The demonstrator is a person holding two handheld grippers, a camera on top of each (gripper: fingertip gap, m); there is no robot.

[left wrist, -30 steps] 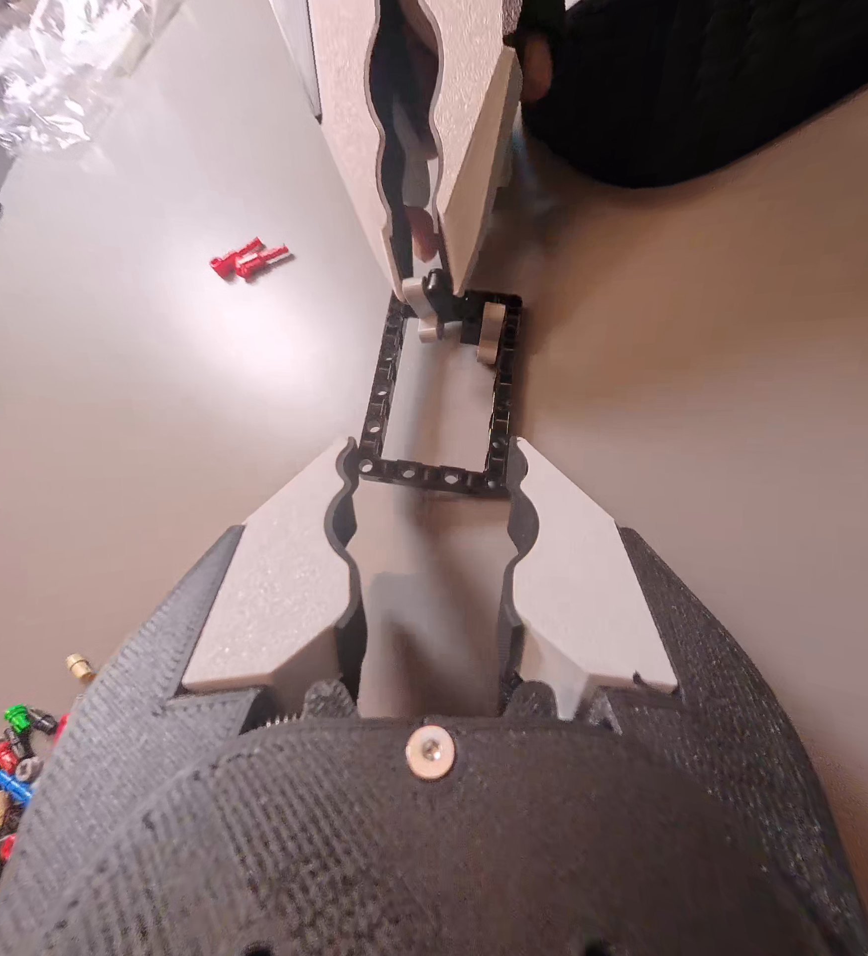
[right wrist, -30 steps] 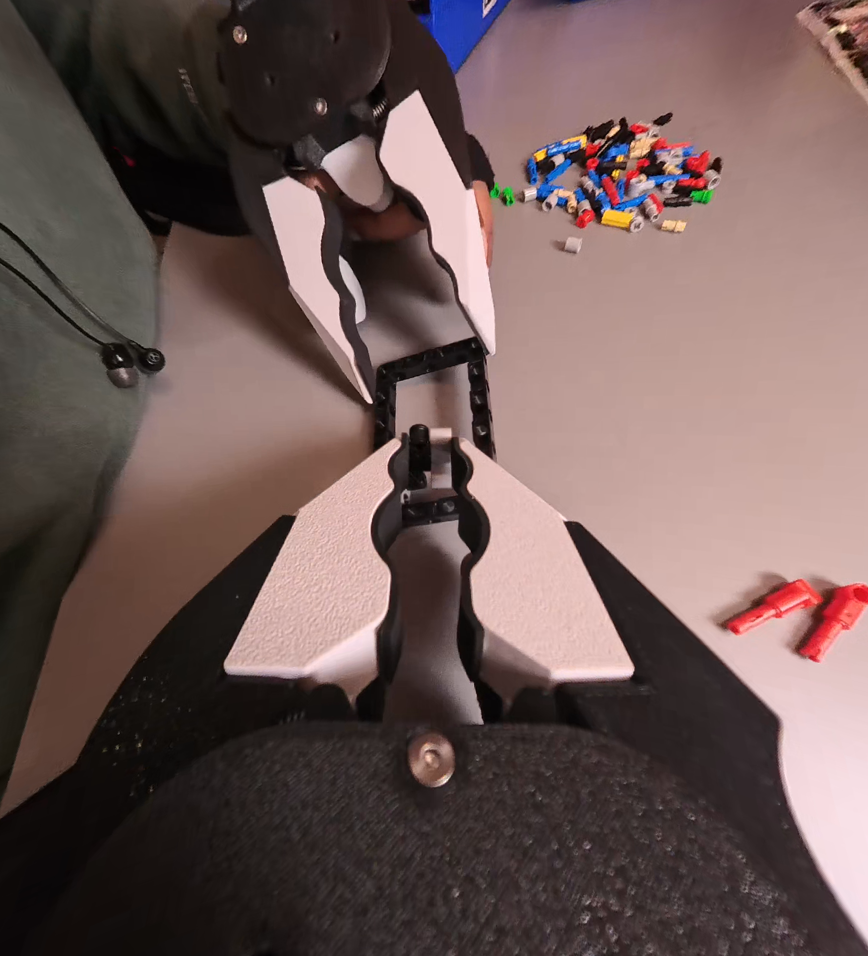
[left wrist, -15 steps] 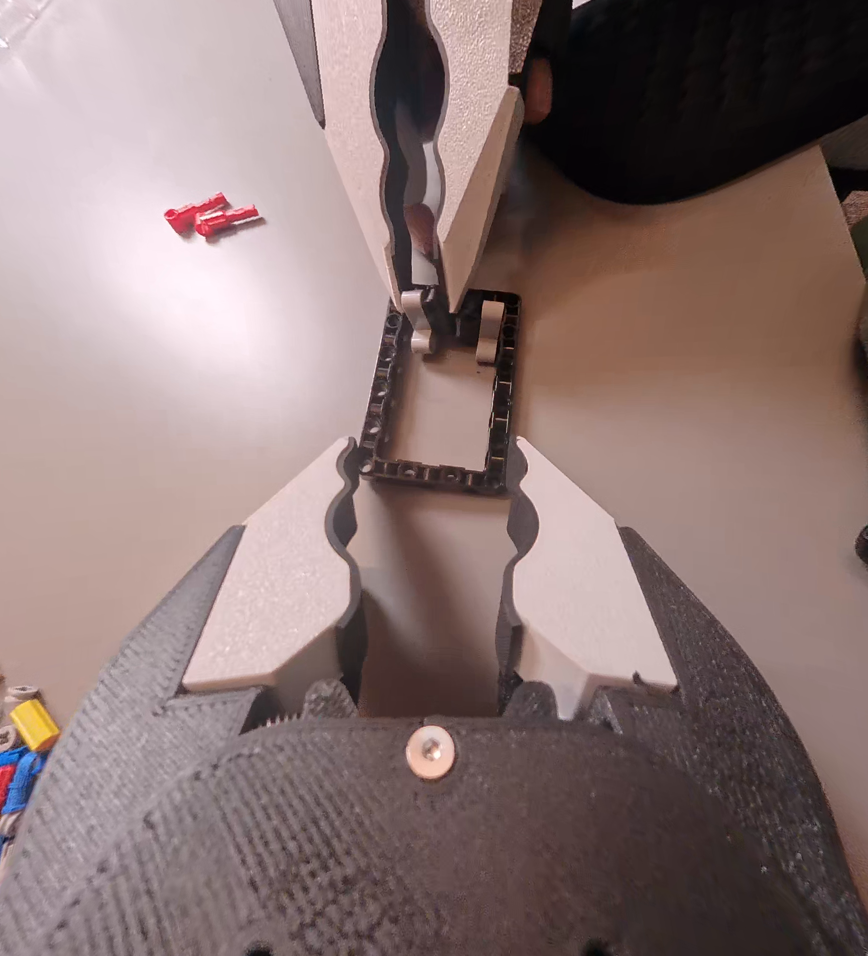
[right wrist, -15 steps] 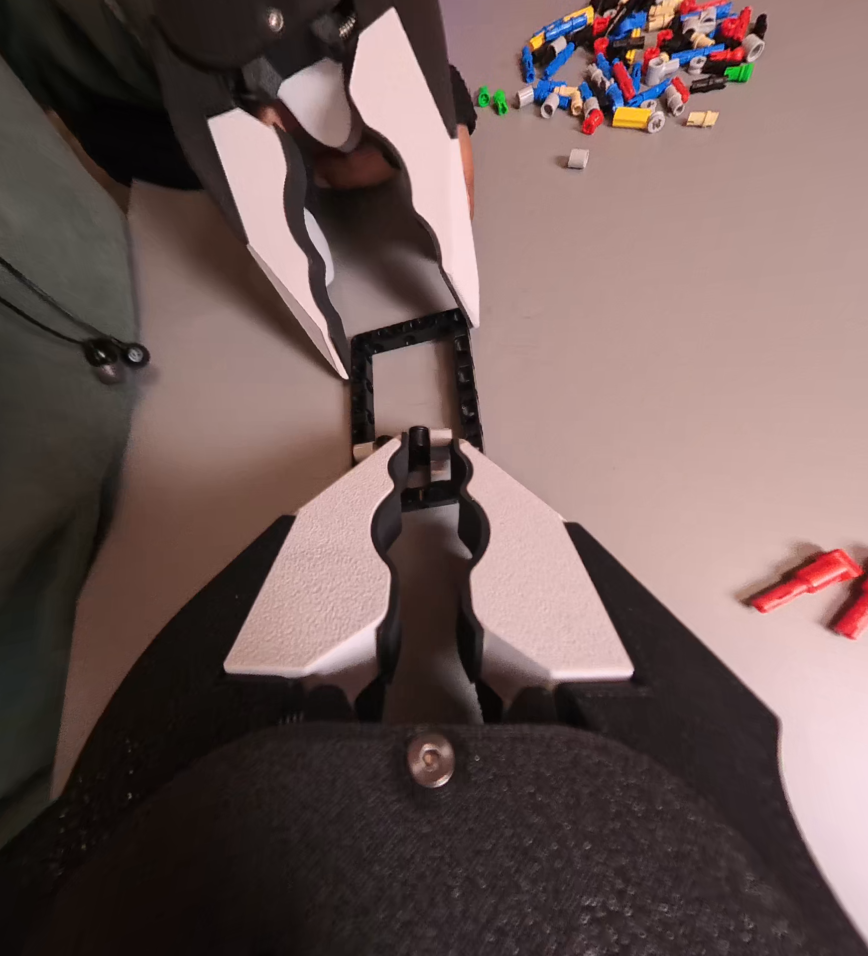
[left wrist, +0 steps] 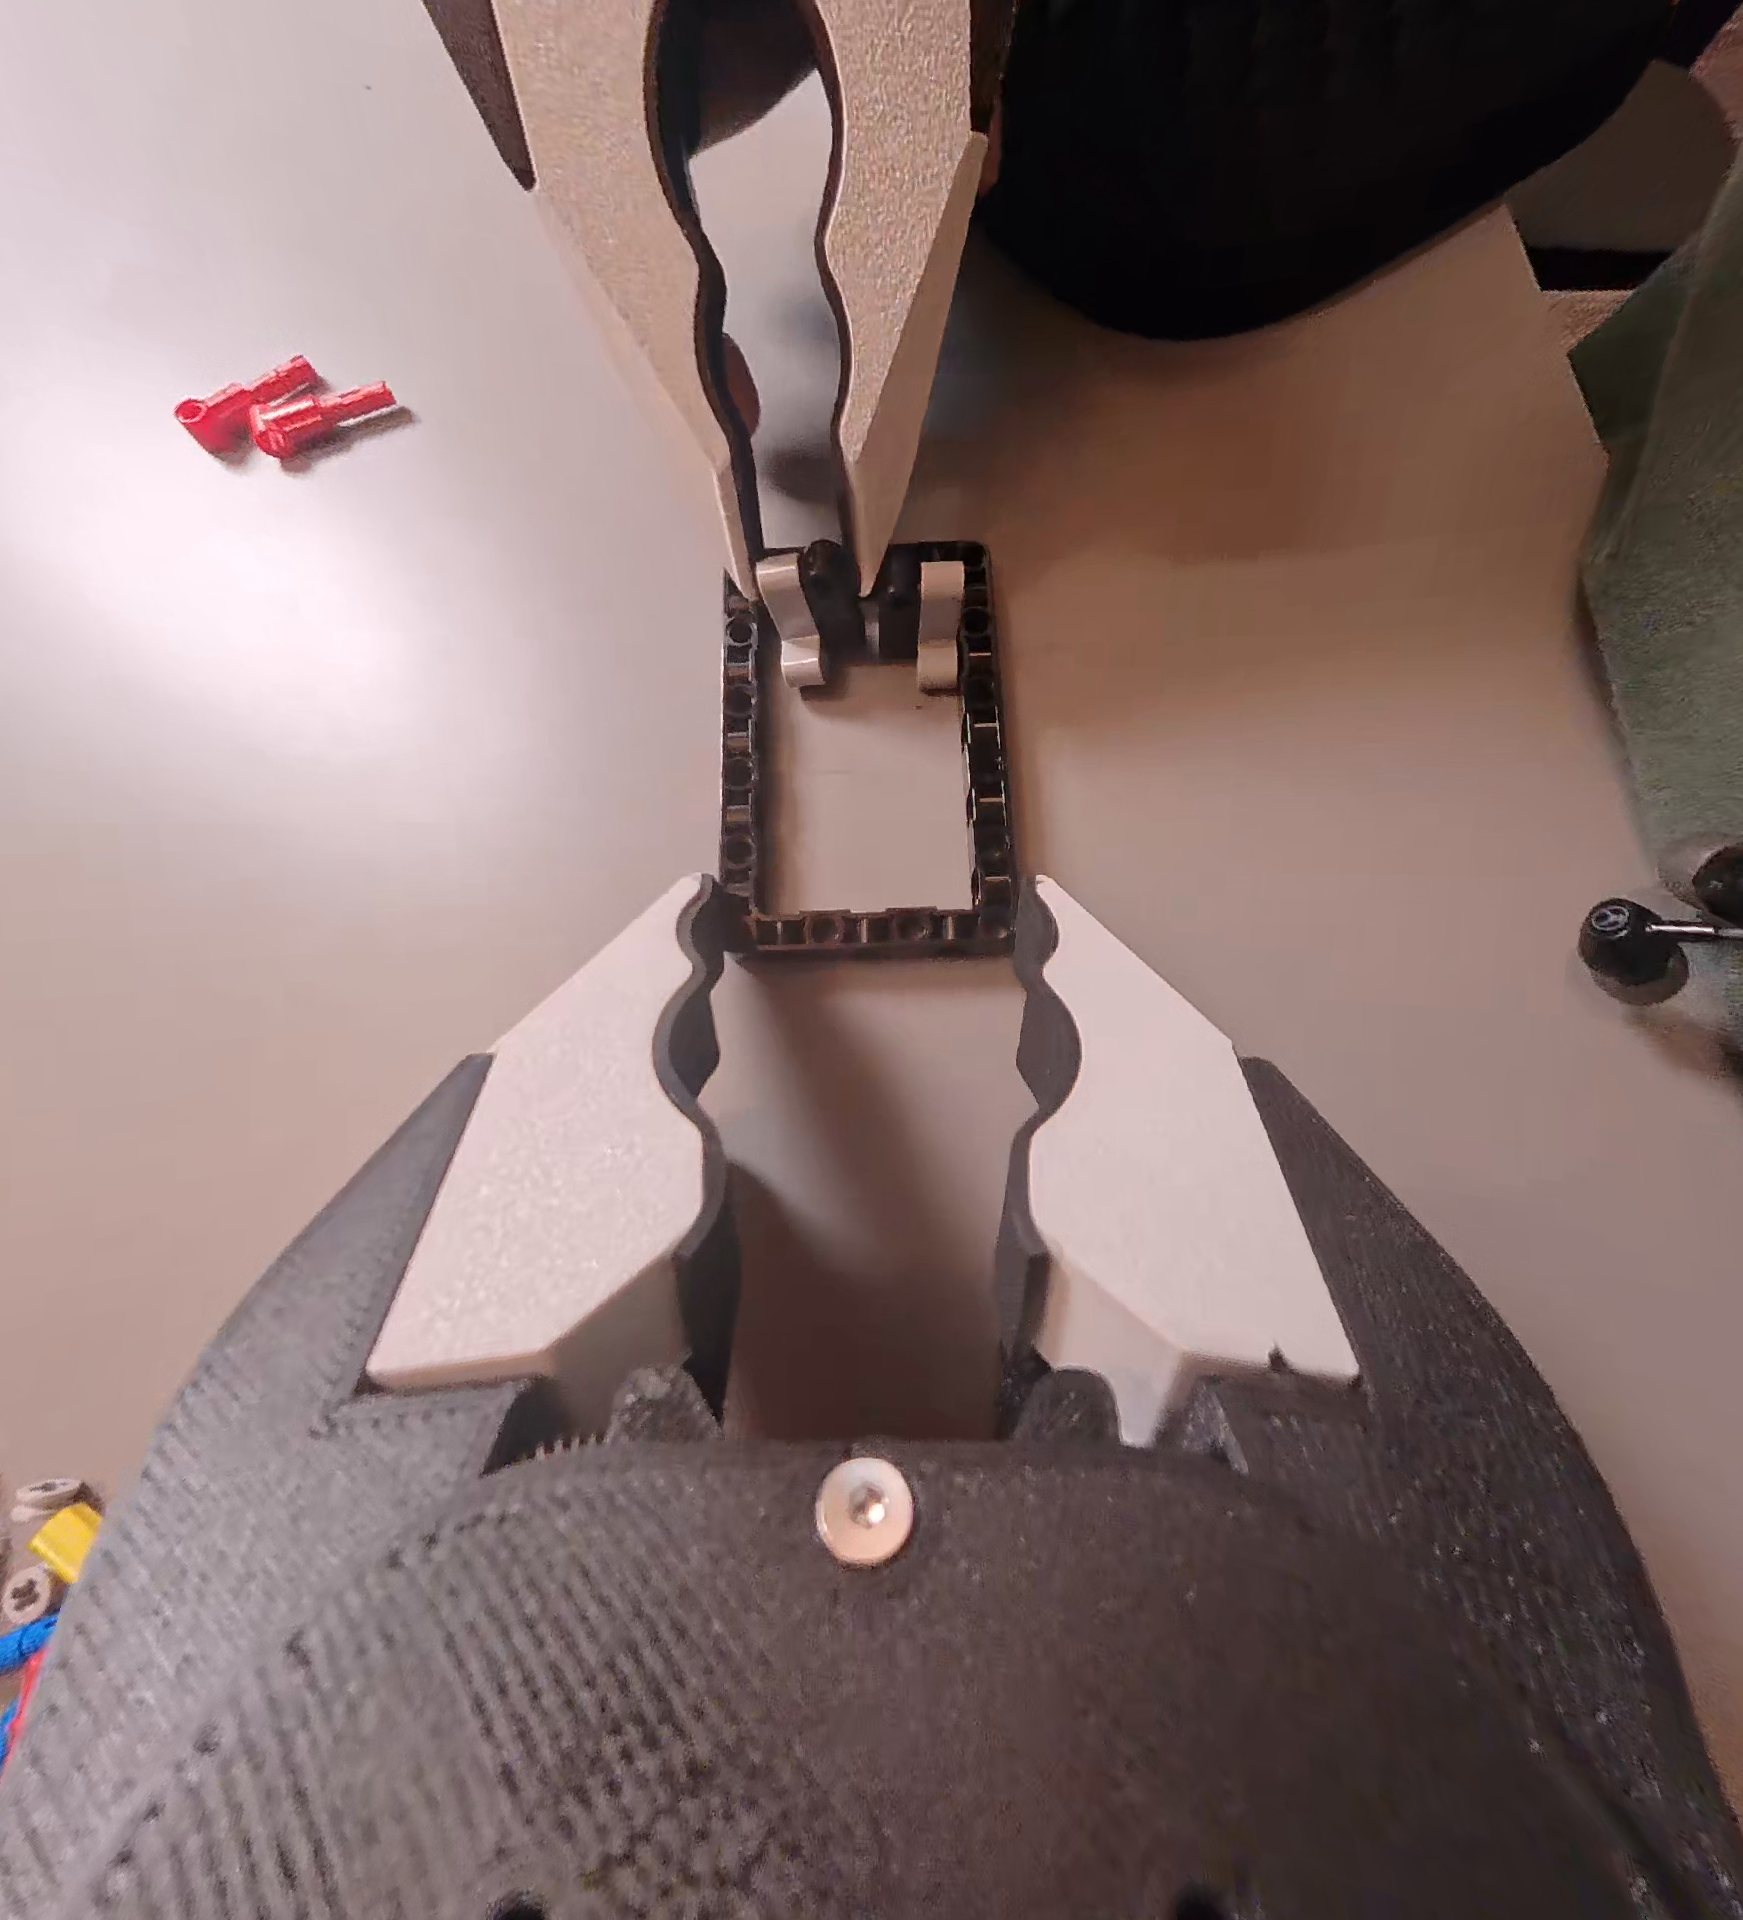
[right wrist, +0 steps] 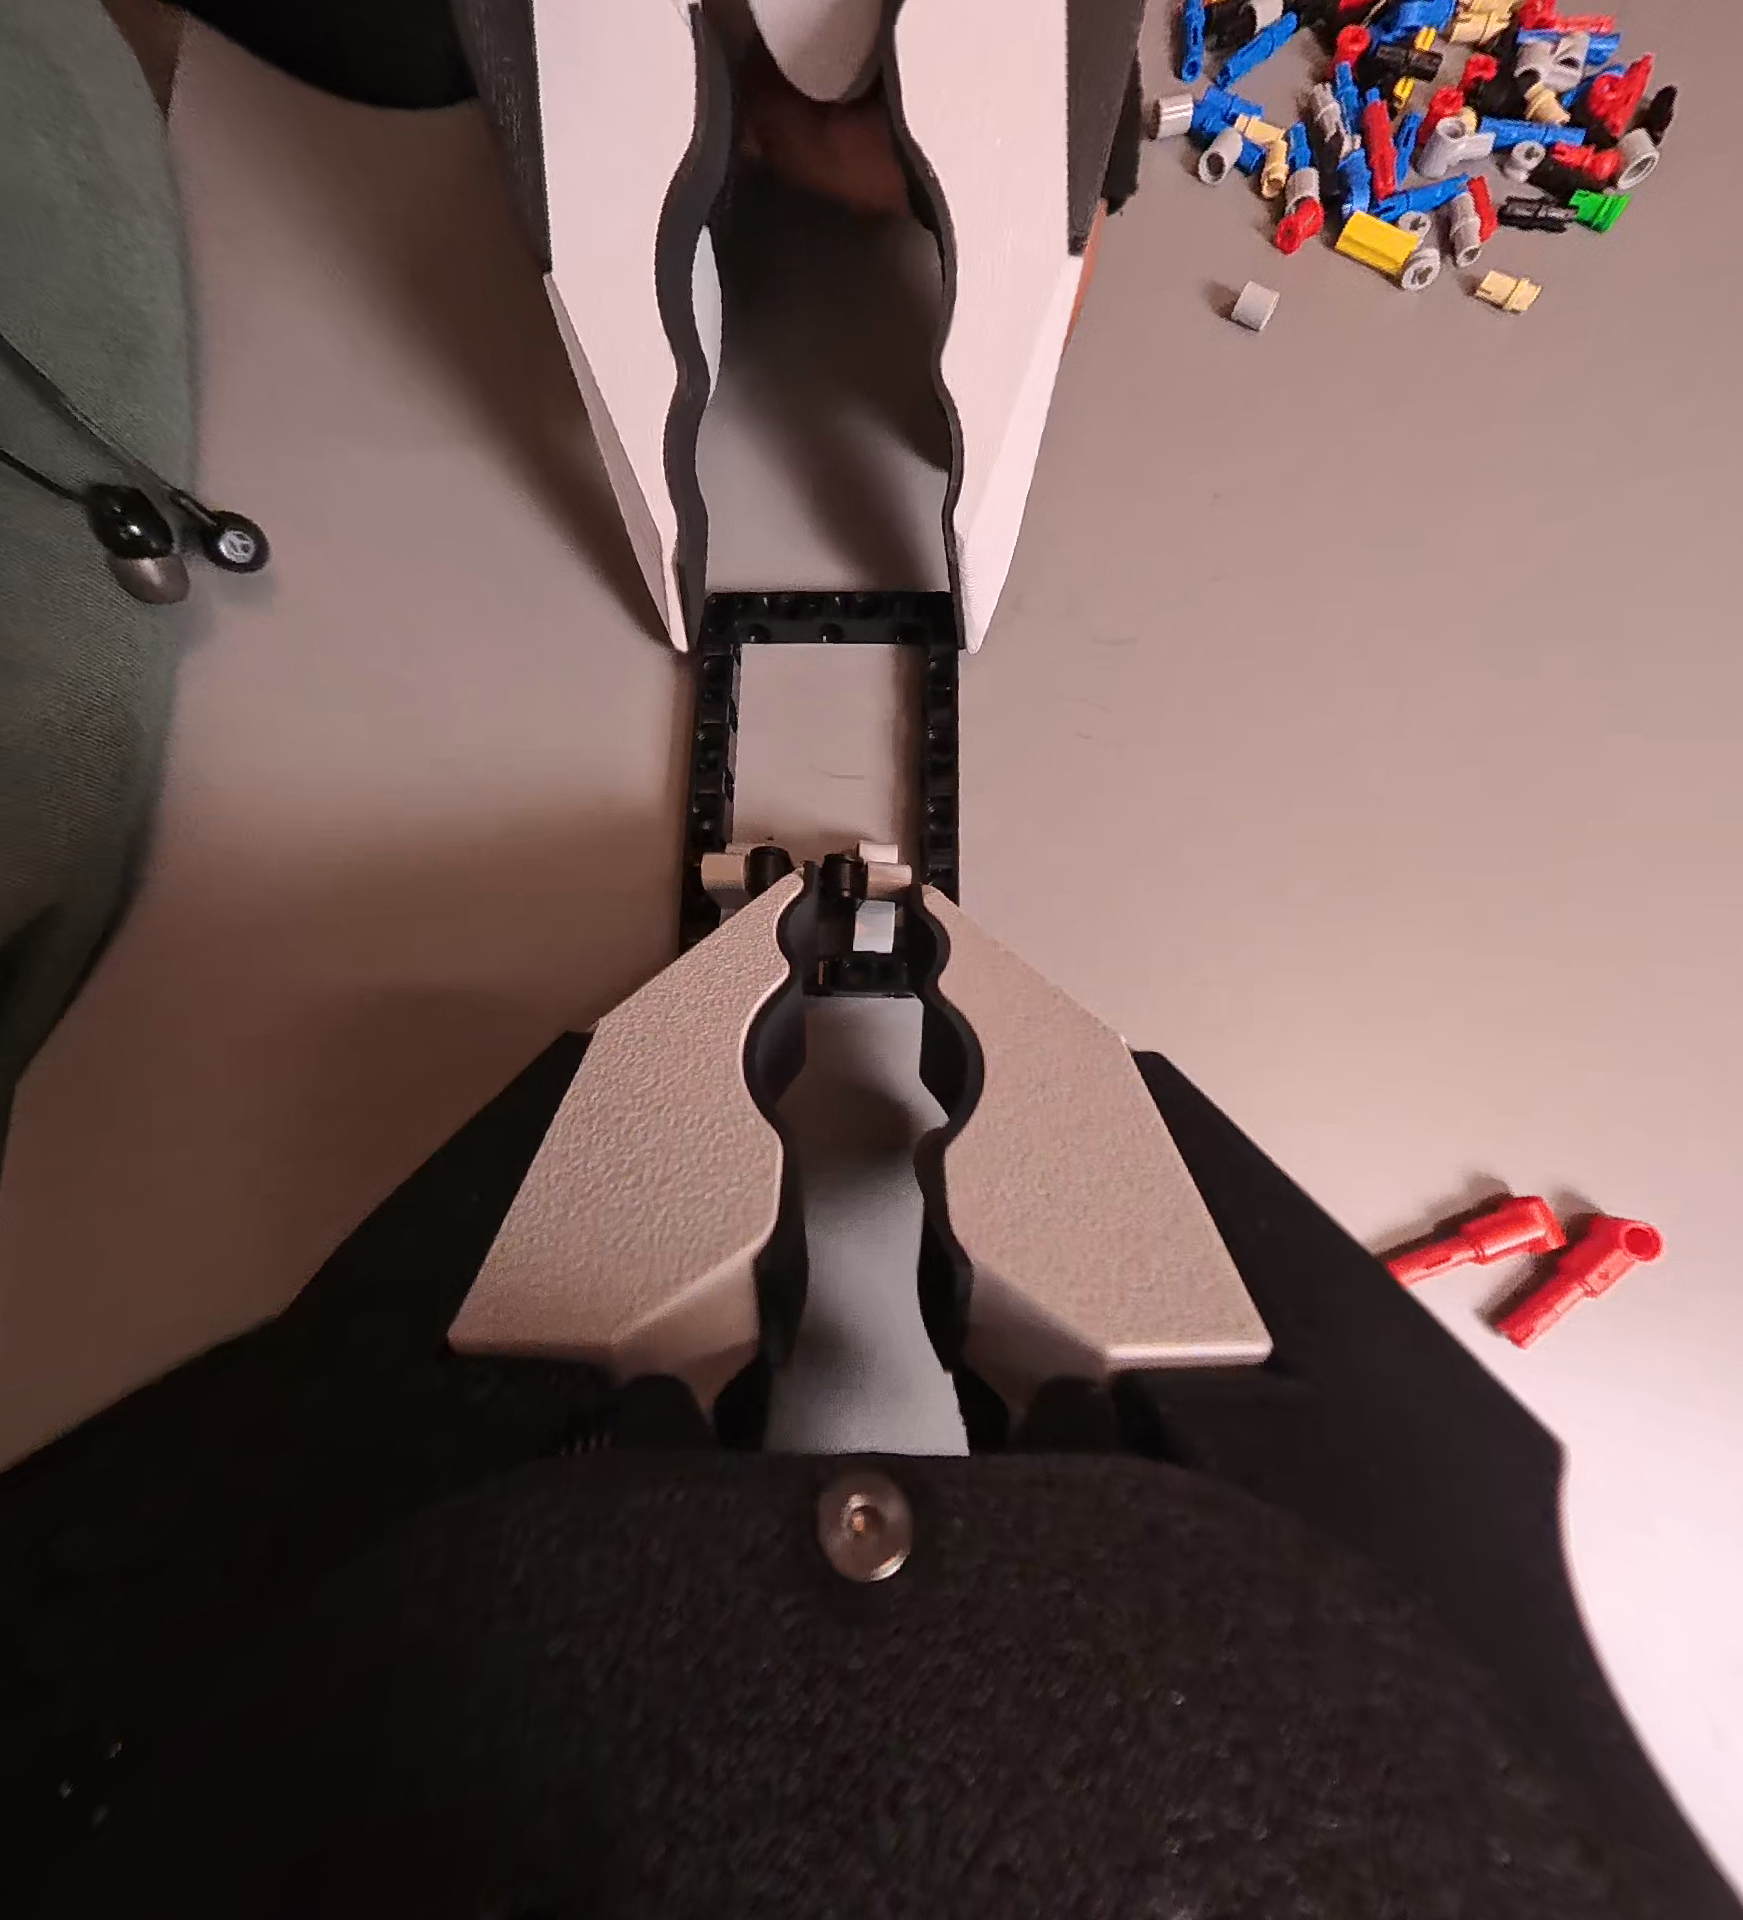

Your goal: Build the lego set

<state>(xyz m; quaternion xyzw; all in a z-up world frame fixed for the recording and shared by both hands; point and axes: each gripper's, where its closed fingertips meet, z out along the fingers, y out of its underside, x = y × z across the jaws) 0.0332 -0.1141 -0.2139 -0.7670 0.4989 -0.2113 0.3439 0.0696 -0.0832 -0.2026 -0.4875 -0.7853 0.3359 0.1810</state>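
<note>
Black rectangular frame (left wrist: pixel 867 769) carrying grey connectors (left wrist: pixel 934 623).

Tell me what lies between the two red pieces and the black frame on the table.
Nothing: in both wrist views the table is bare between the red pieces and the black frame. The loose parts pile sits farther off.
</note>
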